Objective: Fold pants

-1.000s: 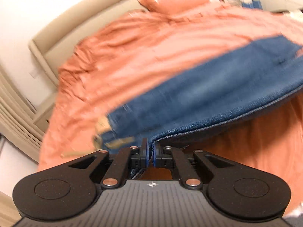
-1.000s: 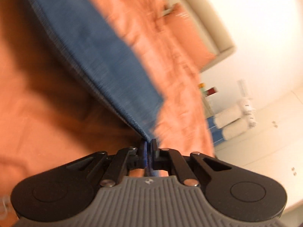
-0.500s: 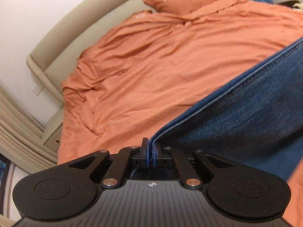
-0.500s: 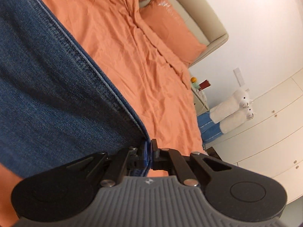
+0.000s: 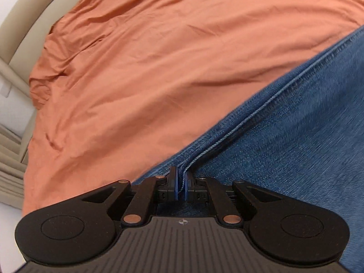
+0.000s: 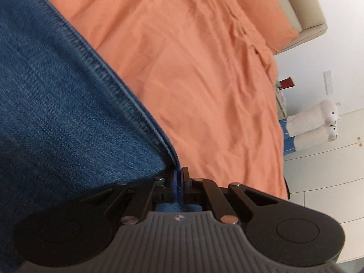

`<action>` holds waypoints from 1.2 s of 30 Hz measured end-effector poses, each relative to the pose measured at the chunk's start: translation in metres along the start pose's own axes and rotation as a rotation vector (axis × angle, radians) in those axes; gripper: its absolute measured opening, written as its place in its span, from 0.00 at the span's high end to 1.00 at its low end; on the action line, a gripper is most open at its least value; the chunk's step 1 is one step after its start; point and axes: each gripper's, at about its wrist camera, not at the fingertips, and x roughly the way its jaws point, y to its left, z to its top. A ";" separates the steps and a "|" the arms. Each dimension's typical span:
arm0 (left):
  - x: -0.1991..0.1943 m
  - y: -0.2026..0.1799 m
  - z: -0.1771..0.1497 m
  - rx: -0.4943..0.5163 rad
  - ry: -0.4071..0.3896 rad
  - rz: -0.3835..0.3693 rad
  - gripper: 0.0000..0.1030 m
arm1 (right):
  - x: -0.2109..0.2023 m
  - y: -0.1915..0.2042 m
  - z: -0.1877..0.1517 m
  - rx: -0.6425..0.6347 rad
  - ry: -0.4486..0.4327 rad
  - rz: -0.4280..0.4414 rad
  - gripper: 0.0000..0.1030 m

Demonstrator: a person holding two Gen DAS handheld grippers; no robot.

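Observation:
The blue denim pants [image 5: 295, 141] hang stretched between my two grippers above an orange bedsheet. My left gripper [image 5: 180, 183] is shut on a stitched seam edge of the pants, which run up to the right. In the right wrist view my right gripper [image 6: 179, 182] is shut on another seamed edge of the pants [image 6: 56, 113], which fill the left side of the view. The rest of the pants is out of view.
The orange sheet [image 5: 159, 56] covers a wide bed with a beige headboard [image 5: 27, 18] and an orange pillow [image 6: 279, 16]. Beside the bed are a nightstand [image 6: 281, 93], rolled white towels [image 6: 311, 127] and white cabinets [image 6: 329, 170].
Both grippers have lifted the pants and carried them over the bed toward the headboard; the denim now hangs close to both cameras and the bed looks nearer.

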 end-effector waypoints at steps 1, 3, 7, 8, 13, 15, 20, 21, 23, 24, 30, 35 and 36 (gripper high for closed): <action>0.002 0.000 -0.001 -0.002 -0.002 -0.003 0.95 | 0.005 0.002 0.002 -0.009 0.006 0.004 1.00; 0.004 0.002 0.000 -0.014 -0.009 -0.010 0.94 | 0.011 0.006 0.002 -0.026 0.011 0.006 1.00; -0.002 0.004 -0.004 -0.043 -0.020 -0.003 0.82 | 0.006 0.007 0.000 -0.016 0.012 0.001 1.00; -0.005 0.007 -0.002 -0.055 -0.021 0.001 0.78 | 0.003 0.005 0.000 -0.004 0.011 -0.004 1.00; -0.045 0.038 -0.008 -0.166 -0.102 -0.013 0.37 | -0.035 -0.015 -0.008 0.160 -0.026 -0.001 0.69; -0.066 0.053 -0.019 -0.189 -0.118 -0.006 0.37 | -0.059 -0.018 -0.015 0.230 -0.057 0.034 0.69; -0.100 0.101 -0.061 -0.333 -0.095 -0.003 0.33 | -0.119 0.000 -0.033 0.366 -0.130 0.157 0.68; -0.104 0.111 -0.072 -0.376 -0.083 -0.011 0.33 | -0.131 0.008 -0.037 0.400 -0.140 0.188 0.68; -0.111 0.127 -0.098 -0.458 -0.072 -0.028 0.32 | -0.154 0.025 -0.044 0.465 -0.164 0.245 0.68; -0.113 0.133 -0.111 -0.499 -0.067 -0.035 0.31 | -0.166 0.036 -0.046 0.489 -0.179 0.272 0.68; -0.103 0.167 -0.169 -0.711 -0.082 -0.132 0.27 | -0.233 0.111 -0.037 0.562 -0.304 0.398 0.66; -0.075 0.197 -0.170 -0.839 -0.159 -0.195 0.25 | -0.246 0.159 -0.014 0.574 -0.293 0.427 0.66; -0.065 0.203 -0.168 -0.865 -0.159 -0.234 0.24 | -0.243 0.157 -0.010 0.577 -0.289 0.421 0.66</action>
